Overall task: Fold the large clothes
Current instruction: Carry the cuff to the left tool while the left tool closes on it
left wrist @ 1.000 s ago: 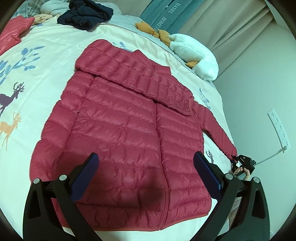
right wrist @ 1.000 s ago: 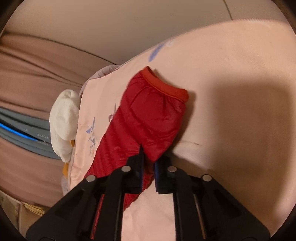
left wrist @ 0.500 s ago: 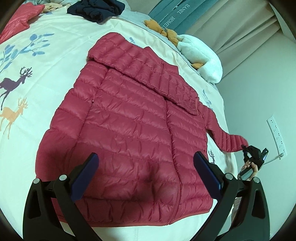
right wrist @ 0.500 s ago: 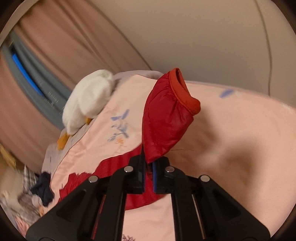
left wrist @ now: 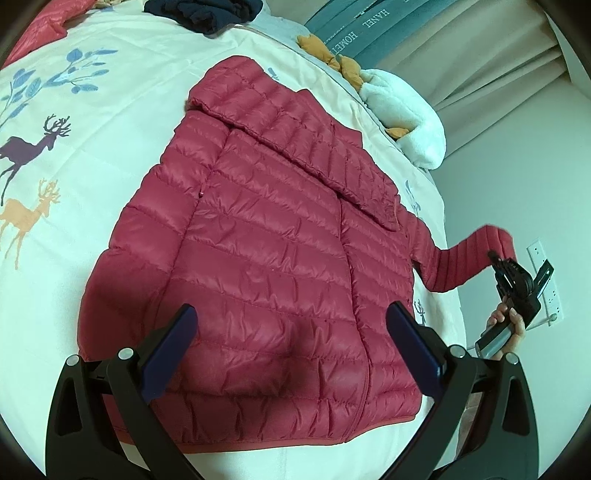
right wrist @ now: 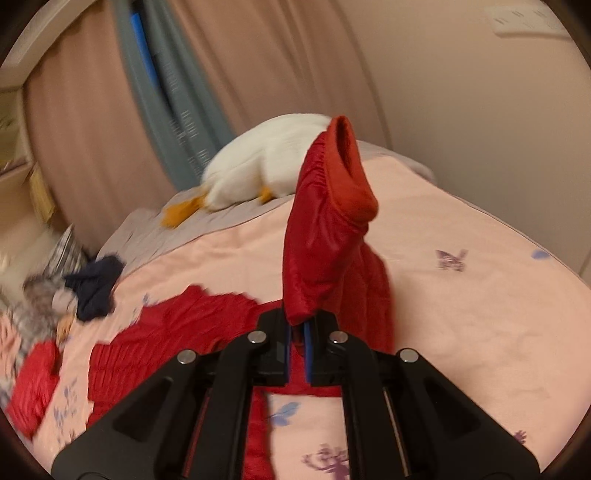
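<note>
- Left wrist view: red puffer jacket (left wrist: 258,251) is lying spread flat, front up and zipped, on the bed (left wrist: 92,122), whose cover is printed with deer and blue branches.
- Left claw (left wrist: 291,343) is hovering above the jacket's lower hem, jaws standing wide apart and gripping nothing.
- Jacket hood is lying folded down across the shoulders, pointing toward the head of the bed.
- Right sleeve (left wrist: 469,262) is hanging lifted off the bed at the mattress edge, its cuff end pinched in the right claw (left wrist: 496,258), which a hand (left wrist: 511,328) is holding.
- Right wrist view: right claw (right wrist: 298,325) is clamping narrow on the sleeve (right wrist: 325,236); the orange-lined cuff is standing up above the fingers, and the rest of the jacket is lying below and to the left.
- White plush duck (left wrist: 406,110) is resting near the head of the bed, beside the curtains.
- Dark navy garment (left wrist: 207,13) is lying crumpled at the far end of the bed, well apart from the jacket.
- Second red garment (left wrist: 40,26) is lying at the far left corner.
</note>
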Tool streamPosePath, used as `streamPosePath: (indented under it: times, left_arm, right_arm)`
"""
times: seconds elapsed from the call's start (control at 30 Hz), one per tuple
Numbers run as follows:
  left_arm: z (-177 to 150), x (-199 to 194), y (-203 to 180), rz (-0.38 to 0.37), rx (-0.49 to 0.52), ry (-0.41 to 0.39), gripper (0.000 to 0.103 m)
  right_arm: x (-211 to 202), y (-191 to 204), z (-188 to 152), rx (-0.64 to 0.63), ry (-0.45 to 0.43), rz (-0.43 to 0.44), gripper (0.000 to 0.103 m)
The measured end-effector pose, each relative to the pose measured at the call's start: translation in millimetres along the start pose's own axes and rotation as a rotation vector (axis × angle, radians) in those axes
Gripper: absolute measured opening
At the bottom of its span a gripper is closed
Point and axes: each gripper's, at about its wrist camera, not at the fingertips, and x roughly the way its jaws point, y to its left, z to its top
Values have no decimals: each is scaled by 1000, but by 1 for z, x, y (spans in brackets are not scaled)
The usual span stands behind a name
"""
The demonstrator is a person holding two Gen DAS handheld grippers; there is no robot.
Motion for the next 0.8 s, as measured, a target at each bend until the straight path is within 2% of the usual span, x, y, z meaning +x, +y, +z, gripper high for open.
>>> streamPosePath:
  times: [0.2,0.43,0.8]
  left_arm:
    - [14,7,-11,-23,23,8,102]
    - [42,33,-39,-112,45,38,102]
    - [88,107,-74,-329,-81,188,102]
  right_arm:
    - [-1,63,-20,-163,26,99,5]
    - [16,124,-58,-334,76,177,5]
    - [43,179,-132,-555,207,259,5]
